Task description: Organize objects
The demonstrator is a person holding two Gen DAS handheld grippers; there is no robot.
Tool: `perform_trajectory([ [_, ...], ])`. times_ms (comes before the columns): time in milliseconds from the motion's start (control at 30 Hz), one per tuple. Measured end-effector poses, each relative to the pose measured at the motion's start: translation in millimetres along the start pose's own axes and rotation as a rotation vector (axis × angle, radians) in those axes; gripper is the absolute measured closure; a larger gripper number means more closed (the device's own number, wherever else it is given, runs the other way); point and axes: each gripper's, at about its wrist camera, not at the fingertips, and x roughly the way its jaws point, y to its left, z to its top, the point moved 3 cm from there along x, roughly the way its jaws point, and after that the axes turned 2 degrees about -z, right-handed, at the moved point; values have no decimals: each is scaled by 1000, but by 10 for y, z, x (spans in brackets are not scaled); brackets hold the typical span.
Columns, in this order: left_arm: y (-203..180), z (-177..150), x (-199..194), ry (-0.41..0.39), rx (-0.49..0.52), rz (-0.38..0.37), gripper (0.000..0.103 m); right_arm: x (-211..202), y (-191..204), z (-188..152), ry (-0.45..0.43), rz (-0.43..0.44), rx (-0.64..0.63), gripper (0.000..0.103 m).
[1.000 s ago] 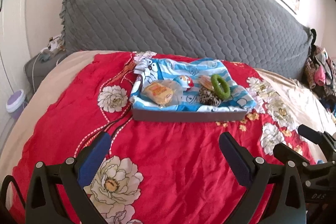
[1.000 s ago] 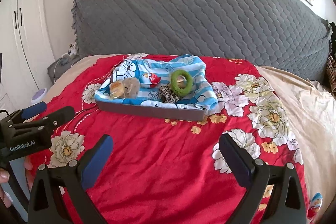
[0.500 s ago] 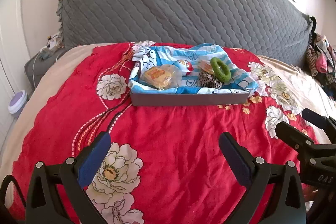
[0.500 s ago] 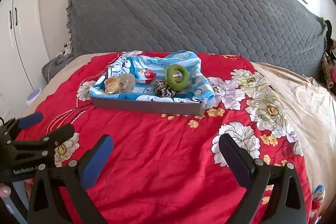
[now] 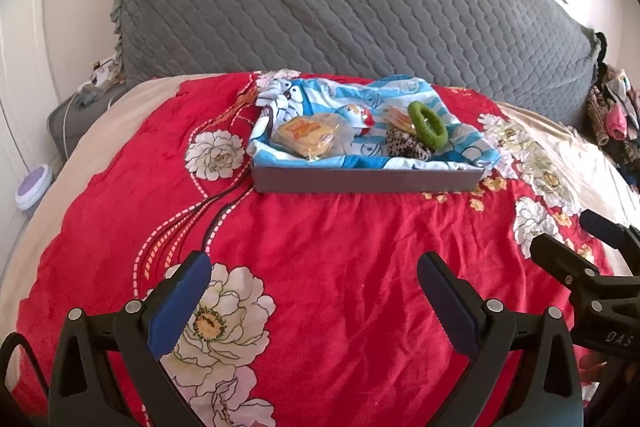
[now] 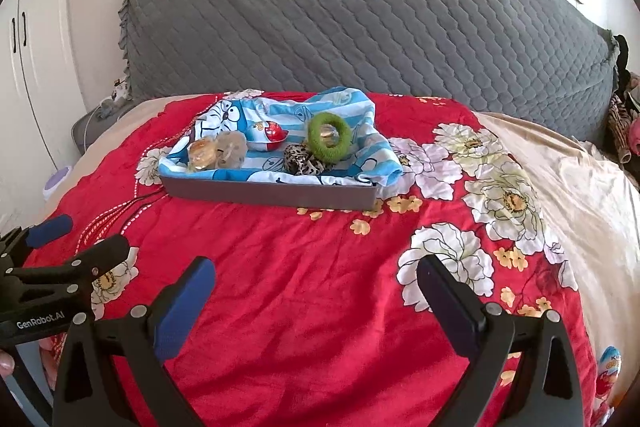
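Note:
A grey tray stands on the red flowered bedspread, lined with a blue cartoon cloth. On the cloth lie a wrapped yellow snack, a red and white egg toy, a green ring and a leopard scrunchie. My left gripper is open and empty, well short of the tray. My right gripper is open and empty too. Each gripper shows at the edge of the other's view.
A grey quilted headboard rises behind the tray. A wrapped egg lies at the bed's near right edge. Clothes are piled at far right. A nightstand and a small lidded tub are at left.
Both grippers have risen and pulled back a little, so the tray sits higher and farther in both views. Both stay open and empty.

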Motion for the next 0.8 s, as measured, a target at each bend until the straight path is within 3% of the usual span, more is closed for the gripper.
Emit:
perform_trajectory([
  [800, 13, -158, 231, 57, -10, -6, 0, 130, 35, -184, 7, -28, -49, 1],
])
